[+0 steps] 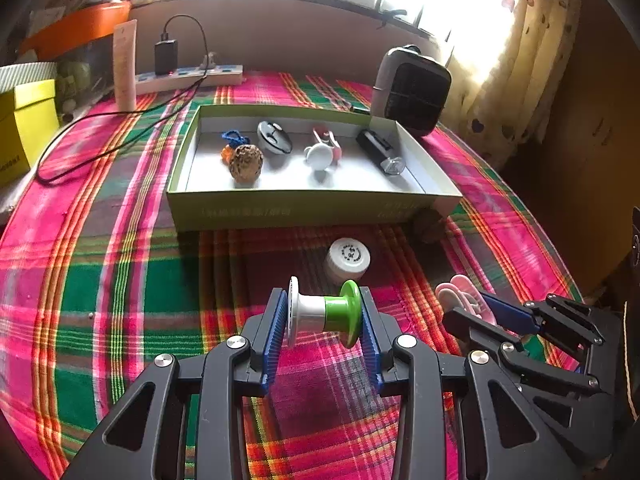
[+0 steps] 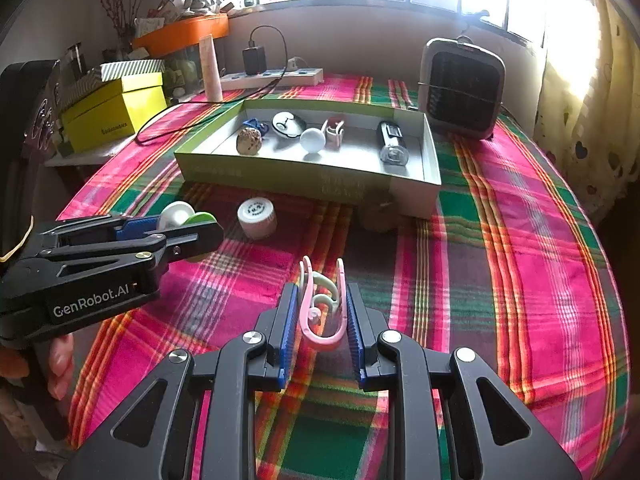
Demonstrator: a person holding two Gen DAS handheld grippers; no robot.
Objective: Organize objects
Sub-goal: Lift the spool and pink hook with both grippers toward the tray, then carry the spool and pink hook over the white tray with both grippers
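My left gripper [image 1: 325, 312] is shut on a white and green spool [image 1: 324, 314], held sideways above the plaid cloth; it shows in the right wrist view [image 2: 188, 216] too. My right gripper [image 2: 322, 312] is shut on a pink and pale green clip [image 2: 320, 304], also seen in the left wrist view [image 1: 460, 296]. A shallow green box [image 1: 312, 210] [image 2: 304, 180] lies ahead and holds several small items: a brown ball [image 1: 246, 162], a white round piece [image 1: 320, 156], a black torch [image 1: 380, 152]. A white jar [image 1: 347, 258] [image 2: 257, 216] stands in front of the box.
A small grey heater [image 1: 412, 92] [image 2: 460, 88] stands behind the box at the right. A power strip with a charger [image 1: 188, 74], a tube [image 1: 126, 66] and a yellow box [image 2: 116, 110] are at the back left. A brown lump [image 1: 430, 226] lies by the box's near right corner.
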